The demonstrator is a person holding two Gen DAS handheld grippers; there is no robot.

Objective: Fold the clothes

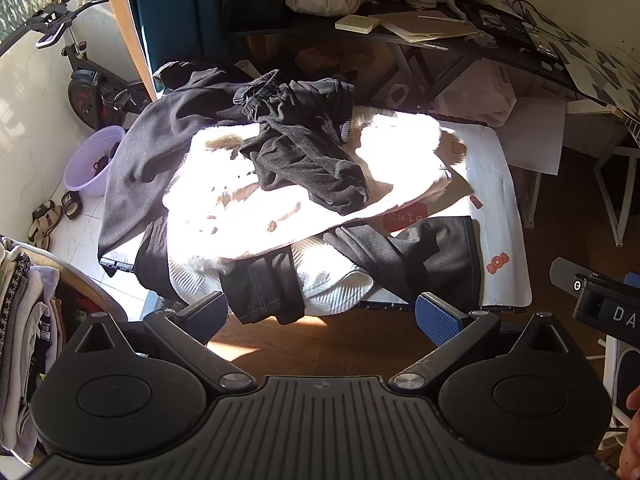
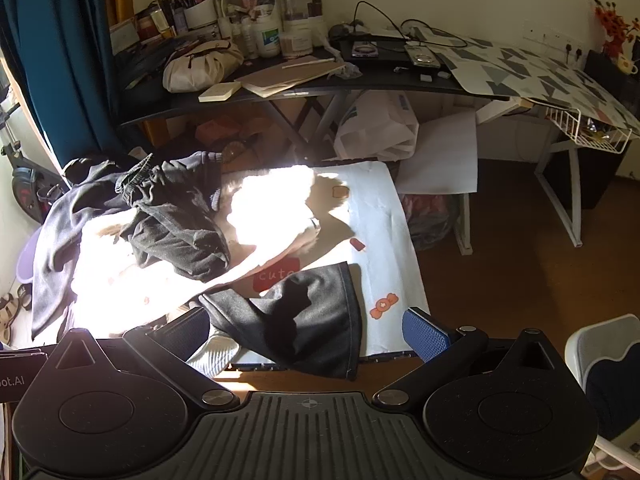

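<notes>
Your left tongs (image 1: 322,314) and right tongs (image 2: 306,334) both gape, empty, short of the bench's (image 2: 400,264) near edge. Ahead, a dark denim trouser leg (image 2: 312,320) droops over that edge. A crumpled black garment (image 1: 308,160) tops the sun-bleached white fleece (image 1: 248,216); glare wipes out its detail. A white ribbed knit (image 1: 332,280) lies mostly buried.

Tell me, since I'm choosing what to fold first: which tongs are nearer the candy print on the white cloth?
Right. The right tongs hang open at the table's near edge, with the candy print just ahead between their fingers. The left tongs hang open further left, over the dark trousers.
</notes>
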